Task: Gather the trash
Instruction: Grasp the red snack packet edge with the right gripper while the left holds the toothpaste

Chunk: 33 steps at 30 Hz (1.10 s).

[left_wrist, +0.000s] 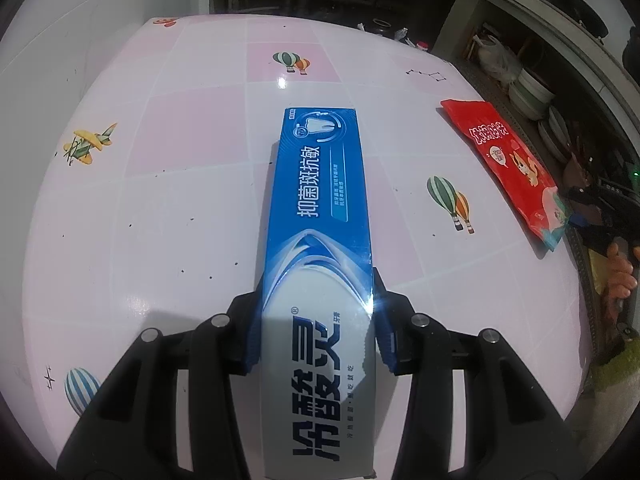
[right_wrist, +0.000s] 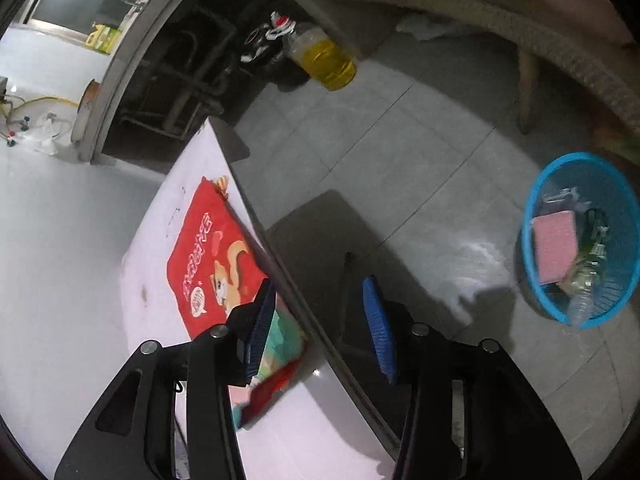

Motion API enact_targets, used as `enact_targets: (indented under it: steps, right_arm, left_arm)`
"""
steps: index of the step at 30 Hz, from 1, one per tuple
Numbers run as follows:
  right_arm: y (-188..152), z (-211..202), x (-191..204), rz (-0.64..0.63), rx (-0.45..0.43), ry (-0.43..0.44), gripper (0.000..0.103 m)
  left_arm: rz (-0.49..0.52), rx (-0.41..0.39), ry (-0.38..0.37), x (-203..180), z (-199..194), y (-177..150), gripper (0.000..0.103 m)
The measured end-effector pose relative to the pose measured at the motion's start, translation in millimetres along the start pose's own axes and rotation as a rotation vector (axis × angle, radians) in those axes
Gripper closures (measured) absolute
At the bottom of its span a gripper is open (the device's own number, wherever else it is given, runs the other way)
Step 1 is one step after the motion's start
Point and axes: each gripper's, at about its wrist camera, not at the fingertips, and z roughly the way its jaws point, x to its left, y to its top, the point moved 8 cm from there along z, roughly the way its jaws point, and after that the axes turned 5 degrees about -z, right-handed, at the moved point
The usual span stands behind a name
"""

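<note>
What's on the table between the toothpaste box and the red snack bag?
Nothing loose: only the table with a printed balloon picture between the toothpaste box and the red snack bag, seen from the left wrist.

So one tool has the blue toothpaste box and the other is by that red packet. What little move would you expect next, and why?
Probably the right tool eases onto the red packet and closes on its near end. Its jaws stand open, one finger already over the packet, the other past the table edge. The left tool grips the toothpaste box, and the blue basket waits on the floor.
</note>
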Motion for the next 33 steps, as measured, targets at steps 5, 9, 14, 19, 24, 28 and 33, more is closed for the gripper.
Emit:
enact_targets:
  steps: [5, 9, 14, 19, 24, 28, 33]
  right_arm:
    - [-3.4, 1.0, 18.5, -0.099, -0.008, -0.009, 0.084]
    - [-8.5, -6.9, 29.3, -0.178, -0.024, -0.039, 0.099]
    - [-31.3, -24.9, 53.3, -0.283, -0.02, -0.012, 0.101]
    - [-82.5, -44.2, 64.2, -0.354, 0.034, 0.025, 0.101]
    - [-145.7, -61.3, 55.1, -0.361, 0.131, 0.05, 0.101]
    - [-185.0, -71.6, 47.4, -0.312, 0.201, 0.128, 0.101]
    - [-187.2, -60.9, 42.4, -0.236, 0.228, 0.156, 0.097]
  left_arm:
    - [-0.001, 0.001, -0.001, 0.4, 0.3, 0.1, 0.06]
    - [0.007, -0.002, 0.011, -0.3, 0.5, -0.6, 0.06]
    - [0.004, 0.0, 0.009, 0.1, 0.5, -0.9, 0.06]
    - [0.006, -0.002, 0.008, -0.1, 0.8, -1.1, 0.06]
    - [0.014, 0.0, -0.002, -2.2, 0.0, -4.1, 0.06]
    - [0.022, -0.003, -0.009, -4.8, -0.7, -7.3, 0.06]
    - [0.024, -0.005, -0.028, -12.5, -2.7, -14.7, 0.06]
